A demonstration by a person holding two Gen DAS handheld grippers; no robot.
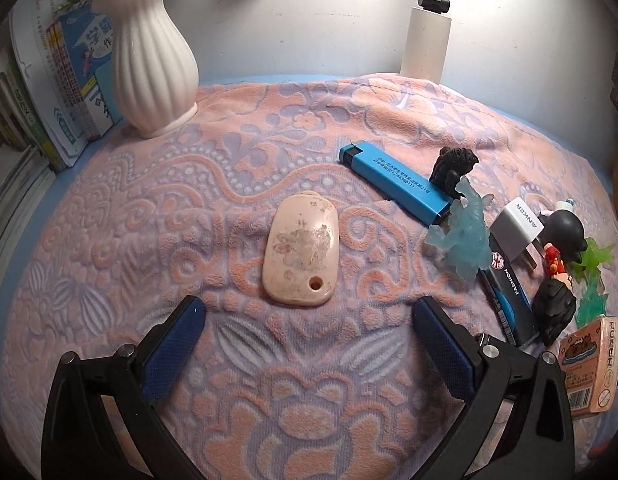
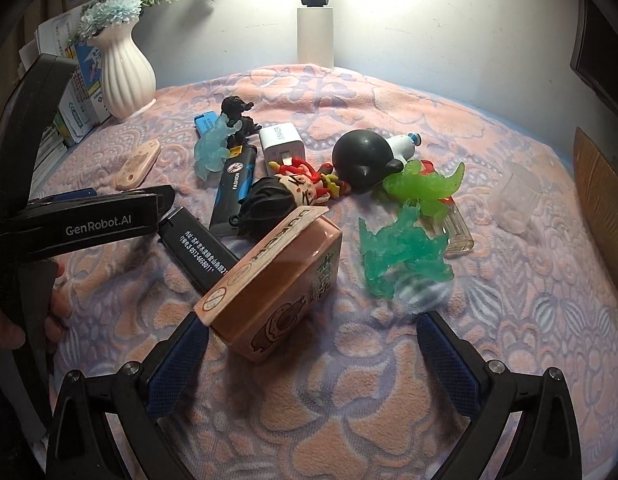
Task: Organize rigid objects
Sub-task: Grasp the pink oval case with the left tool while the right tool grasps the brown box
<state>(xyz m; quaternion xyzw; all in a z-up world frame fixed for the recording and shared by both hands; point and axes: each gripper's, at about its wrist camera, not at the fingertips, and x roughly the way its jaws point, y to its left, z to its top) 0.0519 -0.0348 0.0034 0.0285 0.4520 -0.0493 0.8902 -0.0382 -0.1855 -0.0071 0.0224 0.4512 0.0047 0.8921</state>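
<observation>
The left claw [image 1: 309, 322] stands wide and empty just short of the pink case [image 1: 300, 249], which lies alone left of the toy pile; picking it up looks like the step in hand, calling for a short advance and a squeeze. The right claw [image 2: 313, 334], also wide, touches the box [image 2: 275, 284]. Readable: "ANKER" on the charger [image 1: 517, 228], "FASHION" on a lighter [image 1: 509, 280], perhaps "BURGER" on the box.

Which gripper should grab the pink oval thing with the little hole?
Probably left. The left gripper is open, with the pink oval case lying alone straight ahead. The right gripper faces the toy pile instead.
</observation>
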